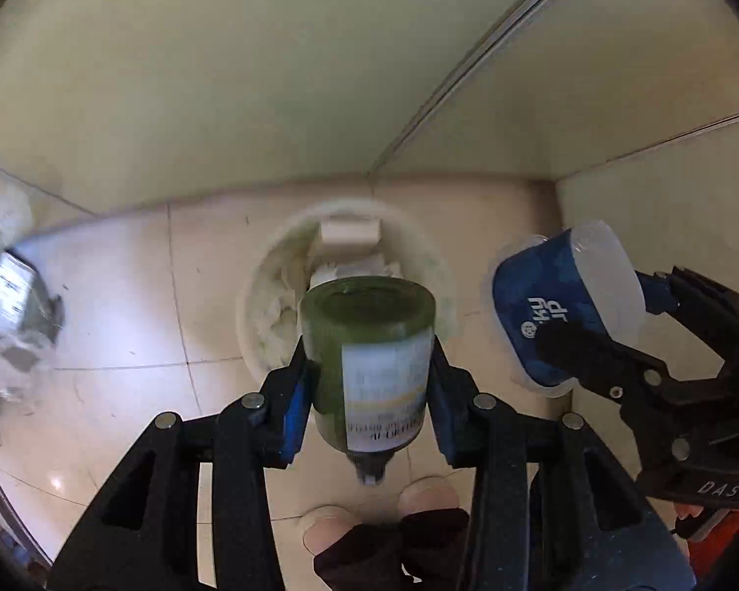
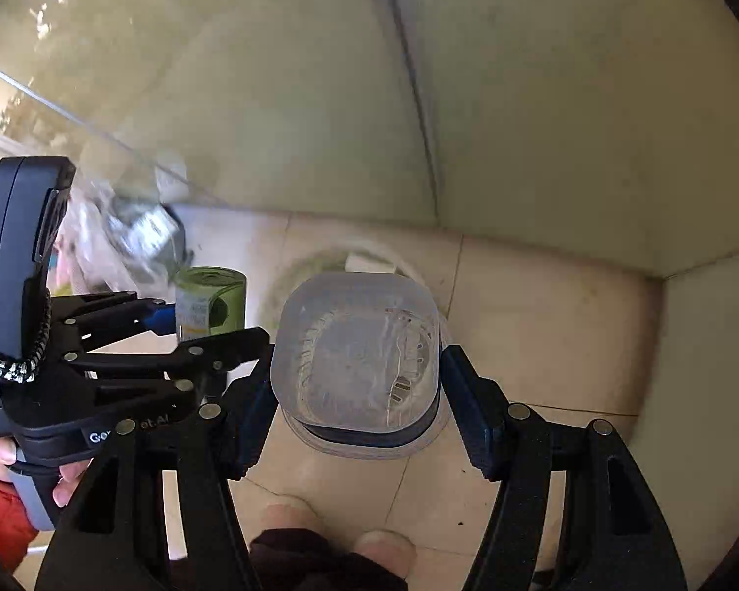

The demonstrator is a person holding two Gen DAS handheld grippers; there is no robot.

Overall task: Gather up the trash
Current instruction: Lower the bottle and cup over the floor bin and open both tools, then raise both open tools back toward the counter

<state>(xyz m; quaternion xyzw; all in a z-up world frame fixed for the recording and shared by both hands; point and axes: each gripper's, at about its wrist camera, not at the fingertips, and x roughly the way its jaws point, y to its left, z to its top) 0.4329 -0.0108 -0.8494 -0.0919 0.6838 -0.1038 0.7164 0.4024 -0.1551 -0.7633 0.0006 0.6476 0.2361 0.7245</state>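
My left gripper (image 1: 369, 384) is shut on a green bottle (image 1: 369, 344) with a white label, held upside down above a white trash bin (image 1: 271, 290) that holds crumpled paper. The bottle also shows in the right wrist view (image 2: 212, 300). My right gripper (image 2: 357, 389) is shut on a clear plastic cup with a blue label (image 2: 357, 349), its base facing the camera, above the same bin (image 2: 290, 266). The cup shows at the right of the left wrist view (image 1: 561, 310).
The bin stands on a beige tiled floor (image 1: 123, 295) in a corner of cream walls (image 1: 221, 74). A heap of crumpled bags and packaging (image 1: 10, 305) lies at the left, under a glass edge; it also shows in the right wrist view (image 2: 138, 236).
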